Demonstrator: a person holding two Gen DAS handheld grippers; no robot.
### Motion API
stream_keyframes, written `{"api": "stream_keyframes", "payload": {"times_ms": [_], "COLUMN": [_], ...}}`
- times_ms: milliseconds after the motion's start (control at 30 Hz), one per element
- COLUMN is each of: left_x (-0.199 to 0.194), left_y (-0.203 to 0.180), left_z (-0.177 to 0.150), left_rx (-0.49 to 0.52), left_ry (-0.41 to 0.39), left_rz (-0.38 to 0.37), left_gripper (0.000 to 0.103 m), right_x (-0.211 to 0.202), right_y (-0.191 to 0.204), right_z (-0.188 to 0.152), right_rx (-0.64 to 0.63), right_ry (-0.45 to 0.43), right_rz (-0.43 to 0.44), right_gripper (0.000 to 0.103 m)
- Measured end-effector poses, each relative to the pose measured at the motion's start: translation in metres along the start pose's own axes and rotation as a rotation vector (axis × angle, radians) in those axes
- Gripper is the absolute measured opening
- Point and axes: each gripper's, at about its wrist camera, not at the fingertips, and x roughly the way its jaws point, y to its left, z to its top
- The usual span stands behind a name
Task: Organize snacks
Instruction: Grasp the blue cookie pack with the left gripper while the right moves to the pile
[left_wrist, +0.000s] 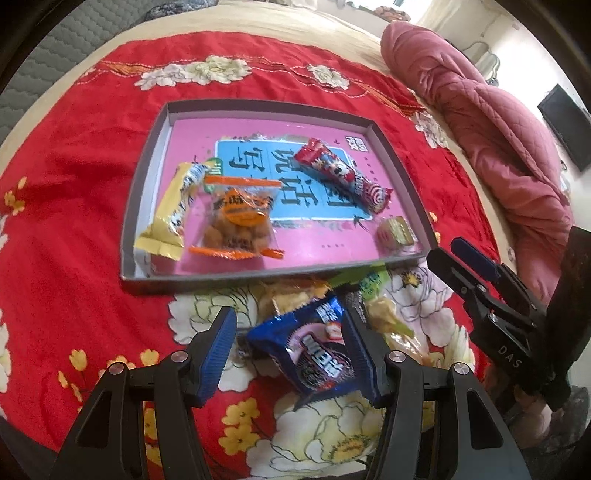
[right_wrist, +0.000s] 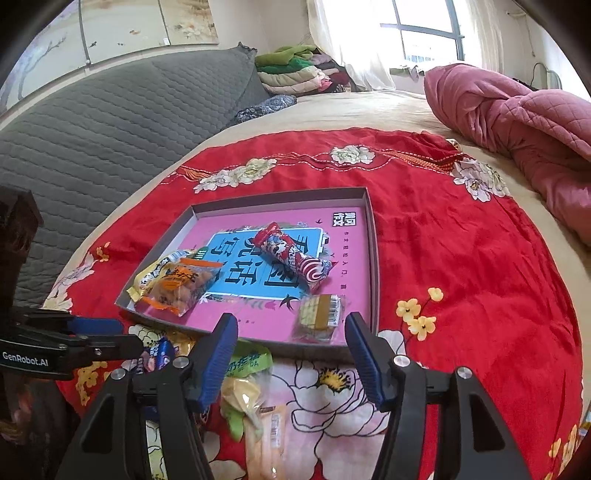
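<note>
A shallow grey tray (left_wrist: 144, 192) with a pink floor lies on the red floral cloth. It holds a yellow bar (left_wrist: 170, 218), a clear orange-sealed bag (left_wrist: 236, 221), a red tube packet (left_wrist: 343, 177) and a small wafer pack (right_wrist: 317, 317). My left gripper (left_wrist: 290, 314) stands open around a blue cookie packet (left_wrist: 314, 350). The packet leans against the right pad, and a gap shows at the left pad. My right gripper (right_wrist: 291, 319) is open and empty over the tray's near rim, just short of the wafer pack. Loose green and clear packets (right_wrist: 247, 369) lie under it.
The red cloth (left_wrist: 74, 221) covers a beige bed. A rolled pink quilt (right_wrist: 517, 122) lies along the right side and a grey quilted pad (right_wrist: 110, 122) along the left. Folded clothes (right_wrist: 295, 70) are stacked at the far end by the window.
</note>
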Motion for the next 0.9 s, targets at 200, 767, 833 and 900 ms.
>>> {"api": "stream_keyframes", "payload": {"times_ms": [200, 767, 833, 900], "left_x": [0.001, 0.011, 0.013, 0.015], "left_y": [0.0, -0.004, -0.007, -0.011], "left_z": [-0.004, -0.013, -0.014, -0.015], "left_rx": [-0.037, -0.101, -0.105, -0.101], "left_ry": [0.023, 0.075, 0.08, 0.08], "left_rz": [-0.049, -0.087, -0.087, -0.074], "left_gripper": [0.061, 0.064, 0.068, 0.07], "right_x": [-0.012, -0.027, -0.026, -0.023], "right_y": [0.005, 0.023, 0.024, 0.025], "right_z": [-0.005, -0.028, -0.029, -0.031], "right_rx": [0.009, -0.05, -0.057, -0.063], "right_ry": [-0.003, 0.082, 0.093, 0.112], "right_rz": [0.016, -0.017, -0.02, -0.021], "right_gripper": [0.068, 0.069, 0.069, 0.069]}}
